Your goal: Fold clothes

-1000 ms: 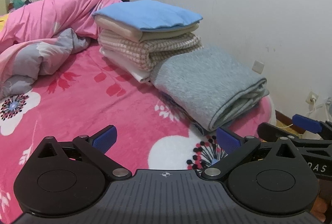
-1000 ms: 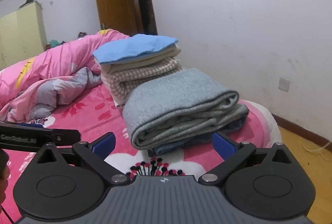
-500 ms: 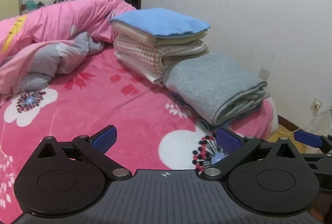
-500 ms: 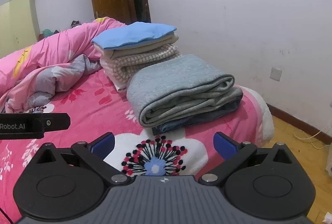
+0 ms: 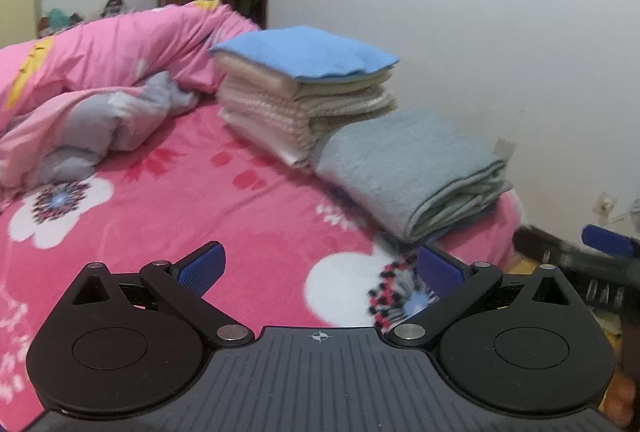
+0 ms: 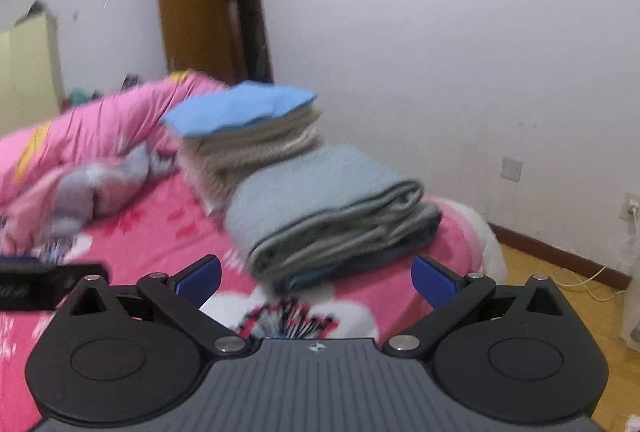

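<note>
**Inspector A:** Nearest first. The left gripper [image 5: 320,268] has its jaws spread wide with nothing between them; the right gripper [image 6: 316,278] likewise, wide apart and empty. Both hang over the near edge of the bed [image 5: 208,216].

**Inspector B:** And the clothes?

**A:** The grey folded garment [image 5: 408,168] lies on the pink floral blanket near the bed's right edge, with a darker piece just showing beneath it. Touching its far side is a taller stack [image 5: 308,100]: white at the bottom, checked knit, cream, and a blue piece [image 5: 304,50] on top.

**B:** Handling?

**A:** In my judgement the grey one is thick, soft and moderately heavy; it will sag and its layers may slide if lifted by one corner. Best taken at the folded edge, both grippers well apart, biting through all layers.

**B:** Surface and room?

**A:** The bed is soft and yielding, so jaws pressed down will sink. A rumpled pink quilt [image 5: 100,80] lies beyond to the left. Farther back are a brown door [image 6: 200,20], a white wall with an outlet [image 6: 512,168], and wood floor on the right. Both views are blurred.
</note>
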Action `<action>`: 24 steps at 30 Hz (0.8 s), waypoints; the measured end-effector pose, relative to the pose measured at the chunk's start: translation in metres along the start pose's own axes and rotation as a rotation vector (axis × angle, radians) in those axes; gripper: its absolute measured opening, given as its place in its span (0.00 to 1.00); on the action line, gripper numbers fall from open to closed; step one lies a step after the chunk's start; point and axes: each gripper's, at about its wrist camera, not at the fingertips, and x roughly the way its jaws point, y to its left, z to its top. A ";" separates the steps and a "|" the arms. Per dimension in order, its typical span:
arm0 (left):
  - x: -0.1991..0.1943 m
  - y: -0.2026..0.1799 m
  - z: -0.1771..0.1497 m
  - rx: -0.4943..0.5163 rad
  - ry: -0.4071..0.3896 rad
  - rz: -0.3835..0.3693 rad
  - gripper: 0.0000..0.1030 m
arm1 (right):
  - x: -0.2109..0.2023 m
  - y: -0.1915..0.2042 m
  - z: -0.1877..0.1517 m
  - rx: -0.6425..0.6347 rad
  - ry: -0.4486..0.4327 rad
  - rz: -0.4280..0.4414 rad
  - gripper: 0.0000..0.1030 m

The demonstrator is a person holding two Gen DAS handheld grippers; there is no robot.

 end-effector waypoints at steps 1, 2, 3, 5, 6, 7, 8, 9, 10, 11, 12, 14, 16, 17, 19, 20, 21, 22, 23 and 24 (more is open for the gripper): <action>0.005 0.001 0.000 -0.005 -0.010 -0.018 1.00 | 0.005 -0.010 0.001 0.024 -0.014 -0.012 1.00; 0.010 0.002 -0.001 -0.009 -0.020 -0.036 1.00 | 0.011 -0.019 0.000 0.041 -0.021 -0.019 1.00; 0.017 0.001 0.000 -0.013 -0.025 -0.050 1.00 | 0.017 -0.028 0.000 0.059 -0.026 -0.025 1.00; 0.034 0.000 0.003 -0.020 -0.022 -0.075 1.00 | 0.033 -0.047 -0.003 0.110 -0.027 -0.006 1.00; 0.043 -0.001 0.006 -0.026 -0.021 -0.092 1.00 | 0.041 -0.058 -0.005 0.151 -0.033 0.020 1.00; 0.052 -0.002 0.008 -0.033 -0.020 -0.108 1.00 | 0.049 -0.069 -0.006 0.202 -0.038 0.055 0.99; 0.061 -0.003 0.010 -0.032 -0.022 -0.122 1.00 | 0.059 -0.080 -0.006 0.252 -0.038 0.088 0.98; 0.070 -0.006 0.012 -0.025 -0.027 -0.133 1.00 | 0.070 -0.092 -0.004 0.310 -0.031 0.123 0.93; 0.079 -0.009 0.015 -0.019 -0.031 -0.144 1.00 | 0.083 -0.105 -0.003 0.375 -0.025 0.160 0.88; 0.088 -0.012 0.017 -0.012 -0.036 -0.156 1.00 | 0.097 -0.116 -0.002 0.438 -0.017 0.193 0.86; 0.097 -0.015 0.018 -0.002 -0.040 -0.158 0.99 | 0.110 -0.127 -0.001 0.502 -0.010 0.226 0.82; 0.115 -0.020 0.021 0.012 -0.035 -0.151 0.95 | 0.137 -0.149 0.001 0.625 0.006 0.289 0.79; 0.130 -0.022 0.023 0.001 -0.018 -0.150 0.90 | 0.160 -0.165 0.000 0.716 0.032 0.323 0.76; 0.137 -0.023 0.024 -0.011 -0.009 -0.153 0.87 | 0.172 -0.172 -0.001 0.761 0.044 0.340 0.76; 0.148 -0.022 0.024 -0.037 0.009 -0.160 0.72 | 0.194 -0.187 -0.003 0.850 0.070 0.374 0.76; 0.152 -0.021 0.023 -0.049 0.017 -0.163 0.72 | 0.201 -0.190 -0.007 0.881 0.083 0.391 0.76; 0.157 -0.020 0.022 -0.061 0.025 -0.166 0.70 | 0.208 -0.191 -0.011 0.902 0.097 0.398 0.76; 0.160 -0.020 0.022 -0.072 0.027 -0.171 0.70 | 0.211 -0.189 -0.014 0.897 0.103 0.397 0.75; 0.162 -0.020 0.021 -0.075 0.024 -0.175 0.69 | 0.211 -0.185 -0.016 0.869 0.099 0.391 0.75; 0.163 -0.021 0.021 -0.074 0.022 -0.176 0.69 | 0.211 -0.181 -0.017 0.840 0.094 0.385 0.74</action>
